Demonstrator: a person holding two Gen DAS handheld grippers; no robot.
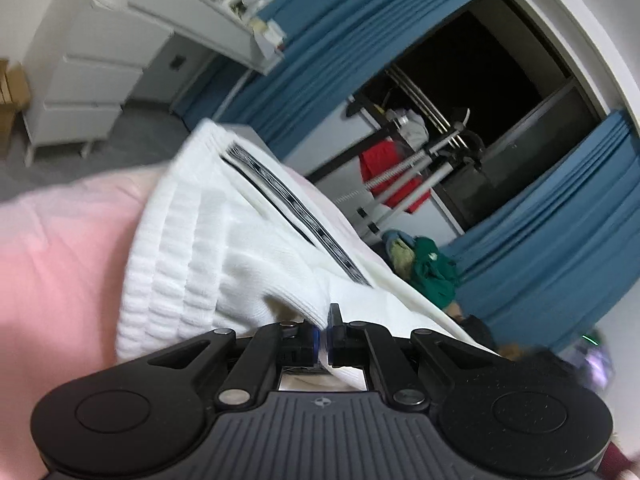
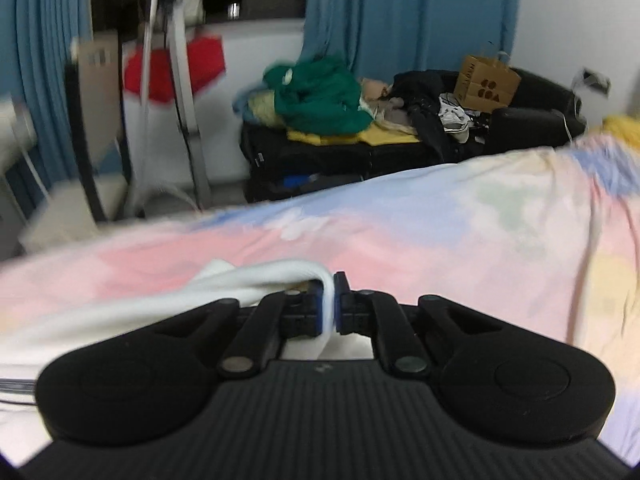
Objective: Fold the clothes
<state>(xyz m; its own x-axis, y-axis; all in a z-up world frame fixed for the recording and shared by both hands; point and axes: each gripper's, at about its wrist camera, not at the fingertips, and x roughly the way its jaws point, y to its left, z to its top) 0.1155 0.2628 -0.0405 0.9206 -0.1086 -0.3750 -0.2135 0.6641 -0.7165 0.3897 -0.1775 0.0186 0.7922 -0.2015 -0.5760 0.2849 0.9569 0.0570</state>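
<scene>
The white sweater (image 1: 224,240) lies partly lifted over the pink patterned bedspread (image 2: 460,220). The left gripper (image 1: 324,336) has its jaws pinched tight on a fold of the sweater's plain edge, with the ribbed hem and a dark printed band stretching away from it above the bedspread. The right gripper (image 2: 332,304) is likewise clamped on a bunched white edge of the sweater, which trails off to its left, low over the bedspread. Beyond the bedspread's far edge, a green garment (image 2: 320,92) tops a heap on dark luggage.
</scene>
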